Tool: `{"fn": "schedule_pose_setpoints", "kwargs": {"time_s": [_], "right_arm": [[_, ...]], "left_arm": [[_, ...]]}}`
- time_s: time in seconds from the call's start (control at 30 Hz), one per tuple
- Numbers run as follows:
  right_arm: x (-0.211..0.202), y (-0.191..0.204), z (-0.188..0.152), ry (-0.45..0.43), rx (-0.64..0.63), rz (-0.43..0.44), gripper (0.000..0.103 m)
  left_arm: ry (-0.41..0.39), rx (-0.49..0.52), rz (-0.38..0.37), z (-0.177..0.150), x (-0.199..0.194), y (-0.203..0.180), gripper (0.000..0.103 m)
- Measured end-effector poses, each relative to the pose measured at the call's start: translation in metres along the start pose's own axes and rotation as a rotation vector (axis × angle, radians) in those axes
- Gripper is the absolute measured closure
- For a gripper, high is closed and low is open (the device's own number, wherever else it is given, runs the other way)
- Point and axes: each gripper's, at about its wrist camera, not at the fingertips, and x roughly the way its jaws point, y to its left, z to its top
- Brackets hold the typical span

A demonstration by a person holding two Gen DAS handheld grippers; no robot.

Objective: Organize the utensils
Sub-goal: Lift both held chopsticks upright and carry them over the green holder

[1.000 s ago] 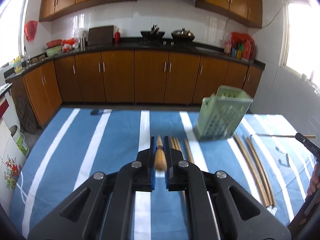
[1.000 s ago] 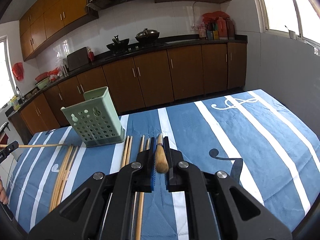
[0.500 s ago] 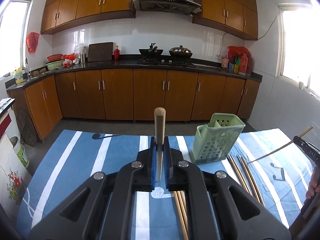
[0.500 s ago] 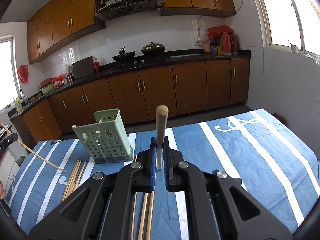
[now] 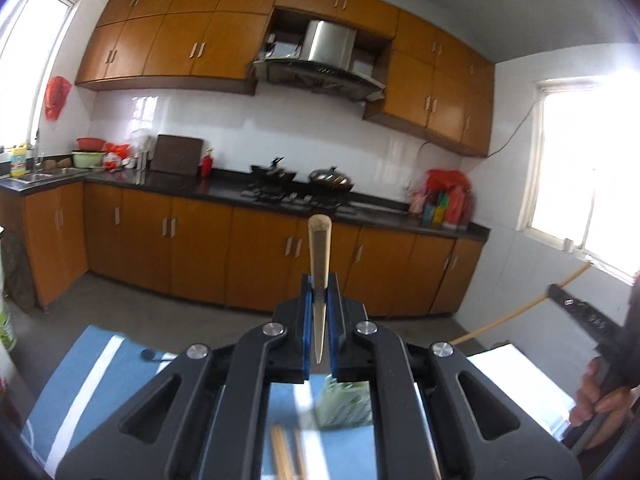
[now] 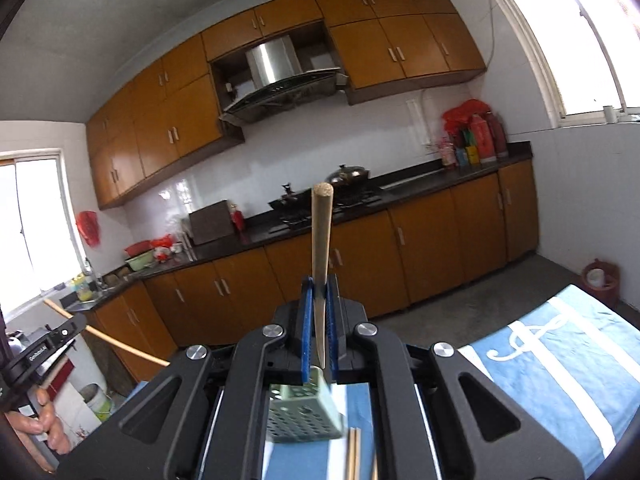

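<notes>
Pinching one chopstick [image 5: 319,248] in my left gripper [image 5: 319,312] and another chopstick [image 6: 321,232] in my right gripper [image 6: 320,312], centre frame. Judging them light, stiff, slippery; gripped near the thin tips, they may pivot.

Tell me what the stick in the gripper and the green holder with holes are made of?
The chopstick in the right gripper looks like bamboo or light wood: pale tan, matte, with a fibrous cut end. The green utensil holder looks like moulded plastic: even pale green colour, smooth walls, neat rows of round holes. It is blurred, so that is a guess.
</notes>
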Motion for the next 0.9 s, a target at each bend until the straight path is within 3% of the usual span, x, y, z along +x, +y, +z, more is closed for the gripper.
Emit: {"fn": "schedule_pose_setpoints", "kwargs": {"time_s": [0.17, 0.4, 0.7, 0.9], "right_arm": [[0.024, 0.013, -0.009, 0.054, -0.038, 0.025, 0.096], [0.046, 0.016, -0.025, 0.141, -0.046, 0.026, 0.096], [0.072, 0.014, -0.046, 0.227, -0.06, 0.009, 0.096], [0.077, 0.007, -0.054, 0.253, -0.044, 0.002, 0.095]], "left_arm": [[0.008, 0.015, -0.044, 0.002, 0.017, -0.025, 0.095], [0.087, 0.038, -0.05, -0.024, 0.056, -0.043, 0.095], [0.187, 0.021, -0.03, -0.06, 0.105, -0.038, 0.095], [0.229, 0.021, -0.025, -0.075, 0.116, -0.031, 0.095]]}}
